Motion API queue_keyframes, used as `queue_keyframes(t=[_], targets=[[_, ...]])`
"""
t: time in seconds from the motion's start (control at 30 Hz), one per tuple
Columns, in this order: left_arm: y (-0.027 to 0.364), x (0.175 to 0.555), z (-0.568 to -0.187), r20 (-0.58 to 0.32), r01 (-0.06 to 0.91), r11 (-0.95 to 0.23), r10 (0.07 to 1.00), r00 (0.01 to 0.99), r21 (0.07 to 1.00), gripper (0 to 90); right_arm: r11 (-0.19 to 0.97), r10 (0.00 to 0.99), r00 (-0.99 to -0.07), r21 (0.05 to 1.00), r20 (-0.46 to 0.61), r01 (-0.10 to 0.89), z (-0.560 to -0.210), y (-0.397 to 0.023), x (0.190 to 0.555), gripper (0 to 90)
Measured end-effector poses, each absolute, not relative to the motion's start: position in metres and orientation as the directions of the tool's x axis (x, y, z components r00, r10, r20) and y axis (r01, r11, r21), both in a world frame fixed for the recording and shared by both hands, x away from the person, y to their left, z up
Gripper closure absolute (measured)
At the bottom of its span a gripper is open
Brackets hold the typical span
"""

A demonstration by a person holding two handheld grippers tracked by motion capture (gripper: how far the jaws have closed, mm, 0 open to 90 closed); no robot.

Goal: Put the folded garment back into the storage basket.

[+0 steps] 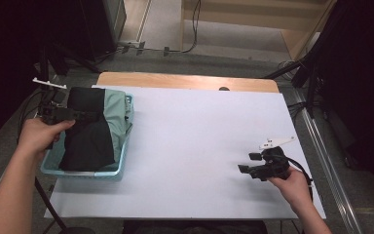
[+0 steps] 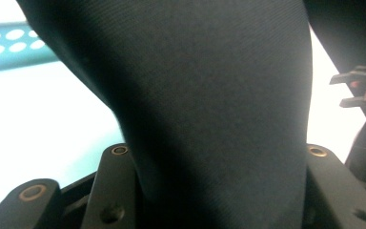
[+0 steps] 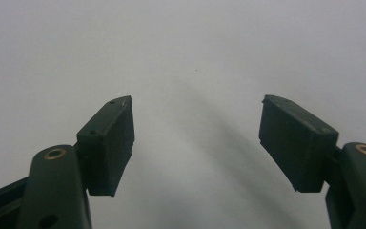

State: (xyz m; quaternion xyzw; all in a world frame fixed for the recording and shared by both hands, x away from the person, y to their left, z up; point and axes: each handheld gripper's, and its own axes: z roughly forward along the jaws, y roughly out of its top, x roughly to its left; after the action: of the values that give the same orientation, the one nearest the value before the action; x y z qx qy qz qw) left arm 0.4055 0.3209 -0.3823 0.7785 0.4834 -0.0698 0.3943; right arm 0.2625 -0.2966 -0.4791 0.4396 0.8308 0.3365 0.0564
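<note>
The left gripper (image 1: 80,116) pinched the black cloth (image 1: 88,139) in the basket (image 1: 80,171), apparently lifting it out onto the bench (image 1: 195,146) next, while the right gripper (image 1: 247,165) waited, jaws spread.

Quick count from my side: I've got one light-blue perforated plastic basket (image 1: 48,168) with two folded garments in it, one black fabric piece (image 1: 88,139) and one mint-green fabric piece (image 1: 118,117). Add one white sheet-covered wooden table (image 1: 199,146) and my two black two-jaw grippers, left (image 1: 80,116) and right (image 1: 247,163).
</note>
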Motion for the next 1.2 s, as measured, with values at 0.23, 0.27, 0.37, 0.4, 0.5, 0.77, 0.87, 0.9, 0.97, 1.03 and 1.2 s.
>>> queue_keyframes(t=[0.23, 0.27, 0.37, 0.4, 0.5, 0.77, 0.87, 0.9, 0.97, 1.03, 1.2], targets=[[0.333, 0.405, -0.387, -0.471, 0.818, -0.207, 0.730, 0.495, 0.537, 55.4, 0.387, 0.770, -0.606, 0.608, 0.200, 0.693, -0.479, -0.297, 0.263, 26.2], [0.336, 0.405, -0.388, -0.462, 0.819, -0.204, 0.741, 0.487, 0.536, 55.4, 0.388, 0.769, -0.607, 0.608, 0.200, 0.692, -0.479, -0.297, 0.263, 26.3], [0.339, 0.405, -0.390, -0.439, 0.822, -0.209, 0.762, 0.476, 0.529, 55.4, 0.389, 0.770, -0.606, 0.606, 0.200, 0.694, -0.479, -0.297, 0.262, 26.3], [0.341, 0.406, -0.392, -0.434, 0.825, -0.210, 0.768, 0.472, 0.525, 55.4, 0.390, 0.769, -0.608, 0.607, 0.199, 0.692, -0.479, -0.297, 0.262, 26.3], [0.343, 0.407, -0.394, -0.441, 0.833, -0.202, 0.770, 0.460, 0.515, 55.3, 0.390, 0.769, -0.607, 0.607, 0.199, 0.693, -0.479, -0.297, 0.263, 26.3], [0.332, 0.414, -0.402, -0.431, 0.836, -0.217, 0.776, 0.461, 0.503, 54.9, 0.391, 0.768, -0.608, 0.606, 0.200, 0.693, -0.480, -0.297, 0.263, 26.3], [0.326, 0.417, -0.407, -0.436, 0.836, -0.218, 0.771, 0.464, 0.504, 54.3, 0.389, 0.769, -0.607, 0.607, 0.201, 0.693, -0.479, -0.296, 0.263, 26.3], [0.324, 0.418, -0.408, -0.436, 0.835, -0.221, 0.769, 0.467, 0.504, 54.2, 0.387, 0.769, -0.607, 0.609, 0.202, 0.693, -0.479, -0.296, 0.263, 26.3], [0.318, 0.420, -0.410, -0.428, 0.831, -0.232, 0.769, 0.475, 0.505, 53.8, 0.389, 0.768, -0.608, 0.607, 0.201, 0.693, -0.480, -0.297, 0.263, 26.3], [0.313, 0.422, -0.411, -0.425, 0.828, -0.234, 0.768, 0.478, 0.509, 53.8, 0.391, 0.768, -0.608, 0.606, 0.200, 0.693, -0.480, -0.297, 0.263, 26.3], [0.304, 0.427, -0.415, -0.424, 0.825, -0.238, 0.765, 0.484, 0.512, 52.6, 0.391, 0.767, -0.610, 0.610, 0.198, 0.689, -0.480, -0.297, 0.263, 26.3]])
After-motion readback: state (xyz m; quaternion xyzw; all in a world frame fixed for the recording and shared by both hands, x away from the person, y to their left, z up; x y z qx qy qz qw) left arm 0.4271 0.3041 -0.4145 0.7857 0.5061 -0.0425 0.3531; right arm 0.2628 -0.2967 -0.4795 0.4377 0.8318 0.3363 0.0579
